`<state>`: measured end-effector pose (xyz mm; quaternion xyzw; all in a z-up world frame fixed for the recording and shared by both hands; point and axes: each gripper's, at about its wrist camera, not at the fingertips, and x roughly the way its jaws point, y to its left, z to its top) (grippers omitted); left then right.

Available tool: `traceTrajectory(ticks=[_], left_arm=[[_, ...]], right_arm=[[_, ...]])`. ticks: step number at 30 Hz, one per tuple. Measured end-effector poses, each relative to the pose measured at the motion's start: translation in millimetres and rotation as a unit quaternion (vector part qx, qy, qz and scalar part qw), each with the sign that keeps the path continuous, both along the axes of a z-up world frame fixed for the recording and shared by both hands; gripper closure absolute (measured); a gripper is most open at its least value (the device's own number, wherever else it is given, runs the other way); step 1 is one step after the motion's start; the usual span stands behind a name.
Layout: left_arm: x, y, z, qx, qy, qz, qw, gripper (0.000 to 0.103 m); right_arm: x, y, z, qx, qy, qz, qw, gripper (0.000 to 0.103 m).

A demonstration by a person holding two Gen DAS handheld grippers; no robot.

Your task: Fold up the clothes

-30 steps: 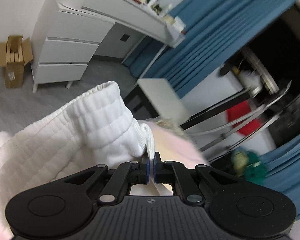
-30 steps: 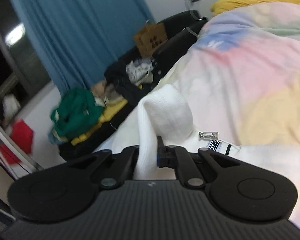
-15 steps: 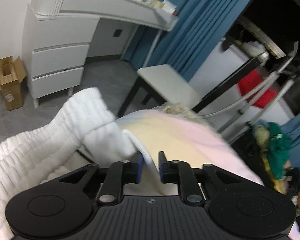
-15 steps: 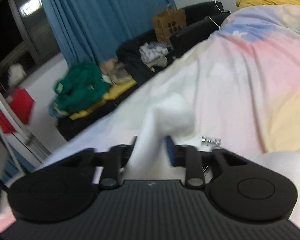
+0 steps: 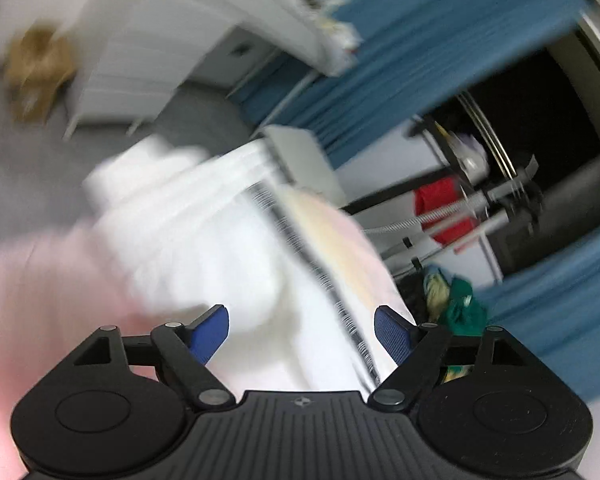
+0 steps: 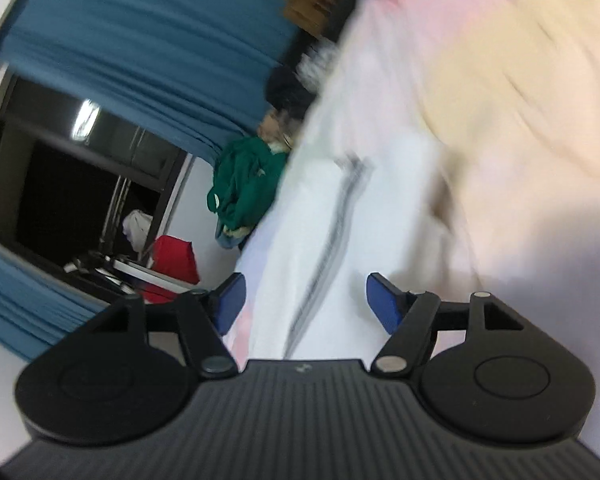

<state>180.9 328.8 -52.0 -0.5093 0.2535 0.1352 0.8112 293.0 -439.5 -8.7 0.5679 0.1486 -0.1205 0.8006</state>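
light: bright, even indoor | blur: heavy motion smear | edges: fisheye-curved, dark corners

Both views are pretty smeared, so take this loosely. The left gripper [image 5: 302,330] has its jaws spread wide with only the white garment [image 5: 204,240] lying in the gap, nothing hard between the pads. Past the bed [image 5: 28,300] edge there's bare grey floor [image 5: 16,160] to the left, then a white drawer unit [image 5: 140,64] and a cardboard box [image 5: 36,68] further back. Off the right edge it's tighter: a metal rack [image 5: 472,216] and a green clothes pile [image 5: 458,304] sit close by. The right gripper [image 6: 304,300] is also wide apart over the garment's zipper [image 6: 332,240]; the bedspread to its right looks unobstructed, while the green pile [image 6: 248,184] hugs the bed's left edge.
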Motion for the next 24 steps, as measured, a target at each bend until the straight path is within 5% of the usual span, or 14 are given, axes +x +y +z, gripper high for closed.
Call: traceTrajectory(ticks=[4, 9, 18, 21, 22, 24], left_arm=[[-12, 19, -28, -0.091, 0.002, 0.032, 0.9953, 0.022], [9, 29, -63, -0.116, 0.013, 0.034, 0.9926, 0.025], [50, 5, -70, 0.021, 0.004, 0.056, 0.9982, 0.035], [53, -9, -66, 0.068, 0.023, 0.065, 0.9953, 0.048], [52, -11, -64, 0.066, 0.023, 0.071, 0.995, 0.056], [46, -12, -61, 0.054, 0.017, 0.075, 0.9956, 0.073]], right_arm=[[-2, 9, -20, 0.034, 0.021, 0.032, 0.999, 0.033], [28, 19, -44, 0.076, 0.029, 0.066, 0.995, 0.033], [73, 12, -69, 0.015, -0.005, 0.015, 1.0, 0.036], [81, -3, -74, 0.006, -0.008, -0.003, 1.0, 0.057], [82, -6, -76, 0.002, -0.004, -0.002, 1.0, 0.071], [86, -11, -79, -0.005, 0.0, 0.0, 1.0, 0.078]])
